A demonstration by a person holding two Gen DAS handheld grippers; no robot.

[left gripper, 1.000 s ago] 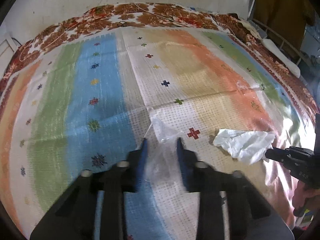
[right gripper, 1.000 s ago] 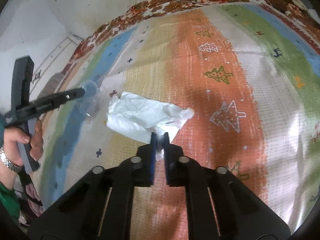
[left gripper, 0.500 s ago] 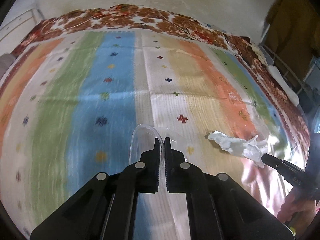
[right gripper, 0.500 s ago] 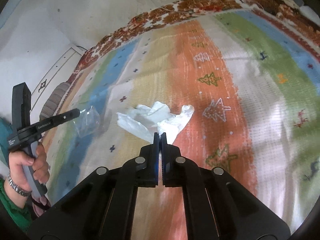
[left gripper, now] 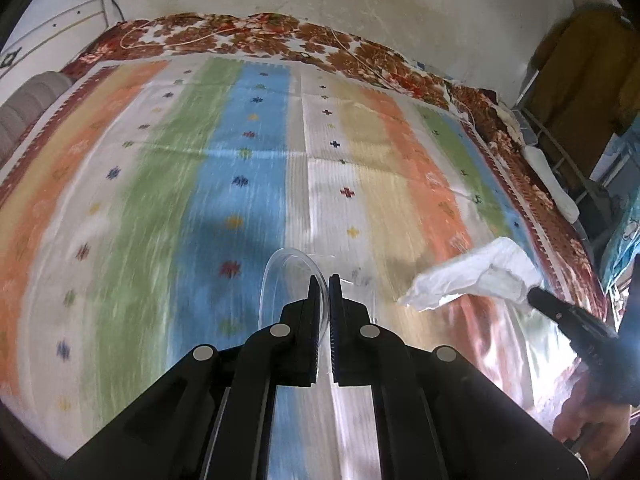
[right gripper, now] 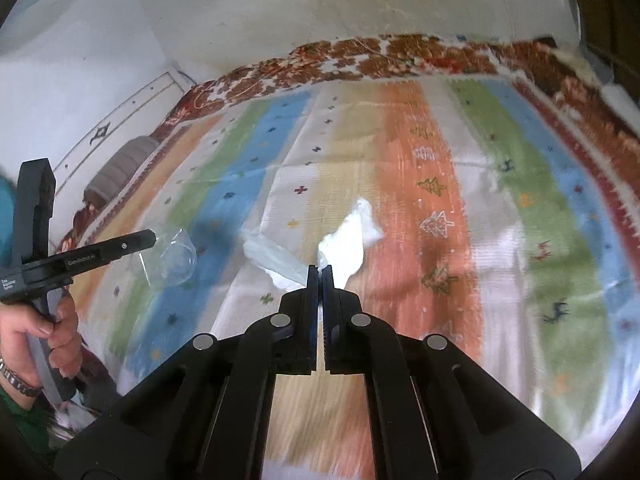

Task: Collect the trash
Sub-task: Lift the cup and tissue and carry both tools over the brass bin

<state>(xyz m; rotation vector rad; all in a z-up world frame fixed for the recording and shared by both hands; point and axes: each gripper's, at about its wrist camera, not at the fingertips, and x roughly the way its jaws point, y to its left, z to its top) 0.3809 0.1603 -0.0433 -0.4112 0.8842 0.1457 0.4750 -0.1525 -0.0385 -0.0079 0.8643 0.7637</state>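
**Here, both hand-held grippers carry trash above the bed**

Here the left hand-held gripper [left gripper: 324,278] has its jaws pressed together on a clear plastic wrapper [left gripper: 290,280], whose curved transparent edge loops up to the left of the fingertips. In the right wrist view the same wrapper [right gripper: 176,258] hangs crumpled from the left hand-held gripper's tip, clear of the bedspread.

The right hand-held gripper [right gripper: 319,269] is clamped on a white crumpled tissue [right gripper: 352,240], which fans out ahead of its fingertips and trails to the left. From the left wrist view the tissue [left gripper: 476,276] hangs from that gripper's tip at the right.

Beneath both lies the striped bedspread [left gripper: 248,168] in blue, green, orange and white bands, with a brown floral blanket [left gripper: 248,34] along its far edge by the wall.
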